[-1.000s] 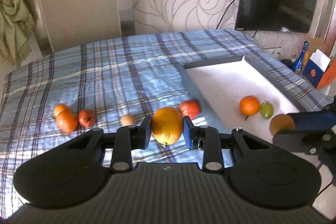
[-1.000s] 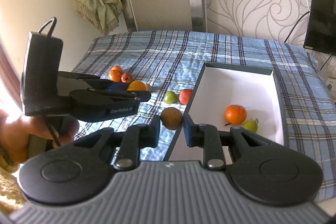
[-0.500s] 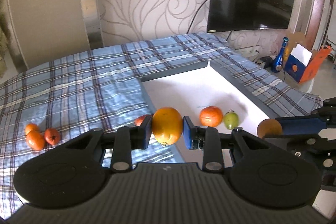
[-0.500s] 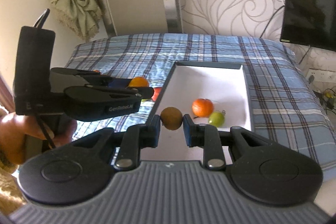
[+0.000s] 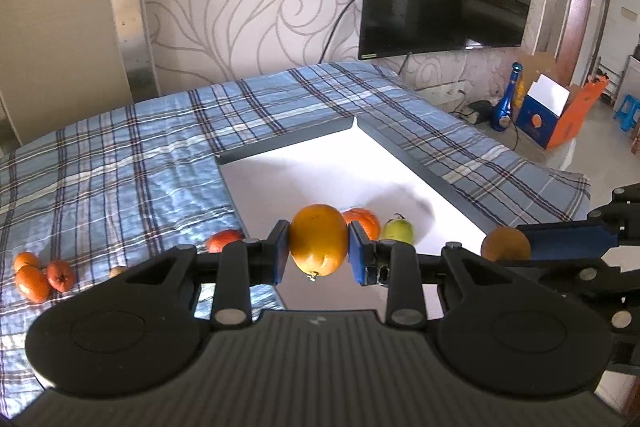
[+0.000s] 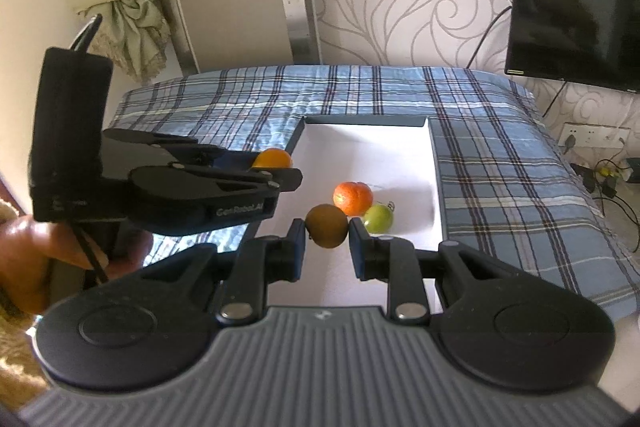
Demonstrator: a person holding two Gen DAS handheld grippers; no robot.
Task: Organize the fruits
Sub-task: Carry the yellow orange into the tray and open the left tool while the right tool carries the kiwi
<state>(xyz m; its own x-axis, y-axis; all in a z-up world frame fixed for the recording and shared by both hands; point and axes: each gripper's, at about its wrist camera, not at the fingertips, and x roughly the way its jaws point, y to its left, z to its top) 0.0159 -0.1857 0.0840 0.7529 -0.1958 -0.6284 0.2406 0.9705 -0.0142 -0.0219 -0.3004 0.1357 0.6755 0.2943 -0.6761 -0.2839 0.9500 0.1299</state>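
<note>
Left gripper (image 5: 319,251) clamps a large orange fruit (image 5: 319,239); right gripper (image 6: 327,241) pinches a small brown fruit (image 6: 327,225). Both hang above the white tray (image 6: 434,187), near its tangerine (image 6: 353,198) and green fruit (image 6: 378,219). Best lowered before release, clear of those

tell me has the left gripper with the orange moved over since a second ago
Yes. The left gripper, shut on the orange, has swung right: it was over the plaid cloth and now reaches the white tray.
</note>
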